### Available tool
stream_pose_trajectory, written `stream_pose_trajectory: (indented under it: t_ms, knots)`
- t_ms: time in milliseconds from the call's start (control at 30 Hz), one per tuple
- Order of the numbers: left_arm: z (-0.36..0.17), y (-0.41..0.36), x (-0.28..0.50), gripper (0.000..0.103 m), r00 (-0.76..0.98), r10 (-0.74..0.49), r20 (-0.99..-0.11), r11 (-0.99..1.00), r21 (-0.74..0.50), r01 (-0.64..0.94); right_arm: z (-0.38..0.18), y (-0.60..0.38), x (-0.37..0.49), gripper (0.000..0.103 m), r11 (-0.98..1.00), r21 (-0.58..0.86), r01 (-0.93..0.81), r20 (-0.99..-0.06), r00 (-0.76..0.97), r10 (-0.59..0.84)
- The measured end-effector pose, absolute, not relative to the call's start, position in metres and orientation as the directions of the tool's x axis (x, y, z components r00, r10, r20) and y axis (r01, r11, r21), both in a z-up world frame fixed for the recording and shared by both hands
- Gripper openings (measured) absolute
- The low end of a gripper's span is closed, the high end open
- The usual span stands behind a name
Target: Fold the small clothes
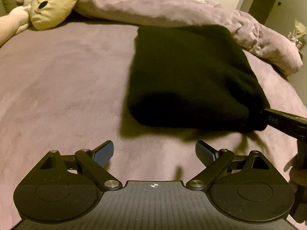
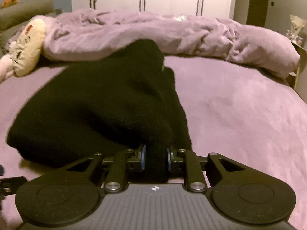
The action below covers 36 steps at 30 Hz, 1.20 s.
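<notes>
We pinch the near corner of the black garment (image 2: 99, 103), lying mid-frame on the bed (image 2: 239, 111), in our right gripper (image 2: 155, 158) to fold it, while our left gripper (image 1: 154, 153) waits with jaws open and empty.

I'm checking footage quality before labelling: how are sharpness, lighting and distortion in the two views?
Left wrist view: the black garment is smeared at its edges, dim warm light, and a dark shadow falls on the purple bedsheet beneath it. Right wrist view: the rumpled duvet is soft, and fisheye bends the bed's edges.
</notes>
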<state>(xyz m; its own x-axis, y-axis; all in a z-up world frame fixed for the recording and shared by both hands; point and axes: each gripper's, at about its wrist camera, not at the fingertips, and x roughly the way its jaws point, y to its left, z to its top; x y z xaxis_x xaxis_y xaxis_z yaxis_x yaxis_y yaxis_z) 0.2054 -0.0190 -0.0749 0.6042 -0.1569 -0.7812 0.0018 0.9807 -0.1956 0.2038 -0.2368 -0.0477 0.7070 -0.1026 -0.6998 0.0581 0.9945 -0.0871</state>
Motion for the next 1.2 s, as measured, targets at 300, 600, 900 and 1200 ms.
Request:
stream_pose_trajectory:
  t_ms: [300,600,900,1200]
  knots:
    - [-0.082,-0.01,0.189,0.096,0.58,-0.134,-0.804,0.986,-0.164,0.0,-0.047,-0.254,0.21,0.032,0.997,-0.011,0.079,-0.737,0.673,-0.061]
    - [-0.048,0.013,0.225,0.096,0.687,-0.078,-0.723,0.985,-0.164,-0.061,0.009,-0.294,0.229,0.067,0.953,0.303,0.033,-0.621,0.765,0.171]
    - [-0.042,-0.012,0.316,0.099,0.755,-0.015,-0.655,0.989,-0.12,-0.084,-0.026,-0.282,0.343,0.065,0.952,0.305,0.022,-0.684,0.701,0.203]
    - [-0.062,-0.033,0.331,0.101,0.798,0.049,-0.601,0.986,-0.097,-0.134,-0.042,-0.258,0.374,0.029,0.999,0.033,-0.037,-0.7,0.712,0.05]
